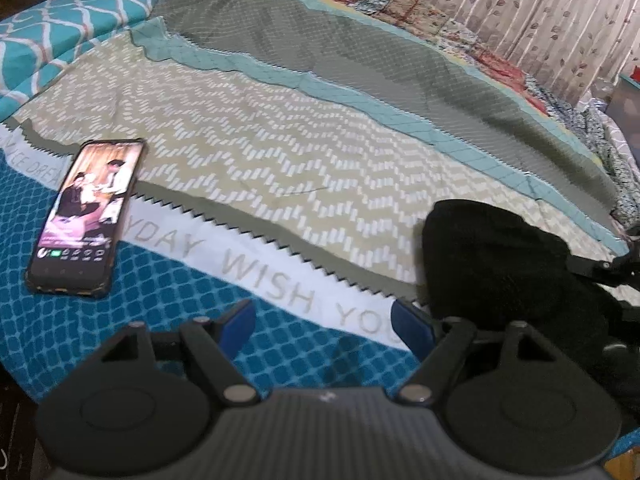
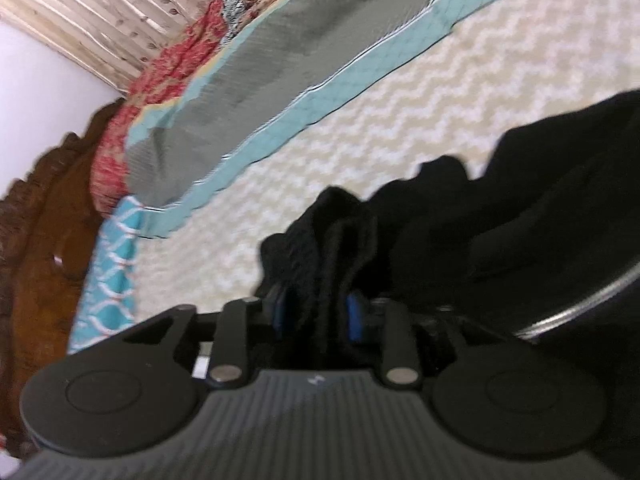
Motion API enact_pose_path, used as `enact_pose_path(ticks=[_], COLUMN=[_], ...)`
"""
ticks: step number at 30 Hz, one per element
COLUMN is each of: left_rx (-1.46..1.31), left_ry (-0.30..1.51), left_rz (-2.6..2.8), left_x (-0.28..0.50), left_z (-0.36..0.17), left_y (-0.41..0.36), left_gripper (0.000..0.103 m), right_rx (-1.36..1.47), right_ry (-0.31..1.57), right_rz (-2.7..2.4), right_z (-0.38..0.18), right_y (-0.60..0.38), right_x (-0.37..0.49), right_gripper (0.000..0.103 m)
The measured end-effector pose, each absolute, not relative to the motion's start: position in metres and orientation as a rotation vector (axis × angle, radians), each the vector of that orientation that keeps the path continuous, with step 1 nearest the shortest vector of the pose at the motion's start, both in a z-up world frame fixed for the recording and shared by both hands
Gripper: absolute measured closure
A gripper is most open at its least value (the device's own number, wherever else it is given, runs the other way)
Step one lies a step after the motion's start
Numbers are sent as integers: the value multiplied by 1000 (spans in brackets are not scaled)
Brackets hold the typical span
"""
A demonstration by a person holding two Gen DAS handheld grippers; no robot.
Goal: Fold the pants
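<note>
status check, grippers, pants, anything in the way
Left gripper open, empty, over the bedspread. Right gripper has black pants bunched between its fingers, grip unclear. Phone lying left, clear of the pants.

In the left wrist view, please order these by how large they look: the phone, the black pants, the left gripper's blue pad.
1. Black pants, largest, though partly cut off at the right.
2. Phone.
3. Blue pad, smallest, even though nearest the camera.

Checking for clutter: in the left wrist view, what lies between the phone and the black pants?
Only bedding: the chevron-patterned beige bedspread and its white lettered band span the stretch between the black-cased smartphone and the bunched black fabric pants.
</note>
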State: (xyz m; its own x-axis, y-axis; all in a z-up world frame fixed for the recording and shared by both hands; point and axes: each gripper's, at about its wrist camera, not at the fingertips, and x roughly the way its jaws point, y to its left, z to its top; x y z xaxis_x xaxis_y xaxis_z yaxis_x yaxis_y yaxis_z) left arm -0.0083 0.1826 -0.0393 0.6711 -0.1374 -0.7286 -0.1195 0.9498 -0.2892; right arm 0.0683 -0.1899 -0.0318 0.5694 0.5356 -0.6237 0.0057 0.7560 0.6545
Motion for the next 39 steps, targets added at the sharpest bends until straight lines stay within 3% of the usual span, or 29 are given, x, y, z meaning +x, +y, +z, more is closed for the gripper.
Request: enact_pose_path(ticks=[4,14,16,17,18,24,25,29,33,35,36,37,39], left_rx=[-335,-295,-274,-253,-244,-318,-327,-289,-264,-211,-161,-112,-99], left_ry=[808,798,810,830,847,779,750,696,827,916,921,893,900], left_rz=[-50,-154,-159,-163,-174,-284,-311,-407,-491,-497,-487,-489,-477], left_x=[-2,30,30,31,30,11,8,11,33,42,42,40,39], left_z=[-30,-19,-23,-27,-30,-17,-11,1,-25,-51,-61,-65,-63], left_y=[172,124,118,115,113,113,112,87,54,37,30,24,18], left_gripper=[26,26,27,27,27,27,26,26,27,26,20,18,16], right_rx=[690,709,720,710,705,766,786,755,742,747,729,722,801], right_ry=[882,933,978,1027,1083,1079,1071,1036,1074,1076,1076,1085,1102], right_rz=[408,487,481,458,440,463,483,461,365,333,322,318,341], right_z=[-24,-39,-48,-56,-63,-47,-42,-33,-60,-69,-71,-73,-76], right_y=[-205,-186,-185,-183,-181,-200,-204,-211,-214,-218,-221,-223,-233], right_x=[57,61,66,69,71,41,34,11,6,8,10,12,12], right_gripper=[28,19,26,56,71,87,95,95,94,84,78,67,64])
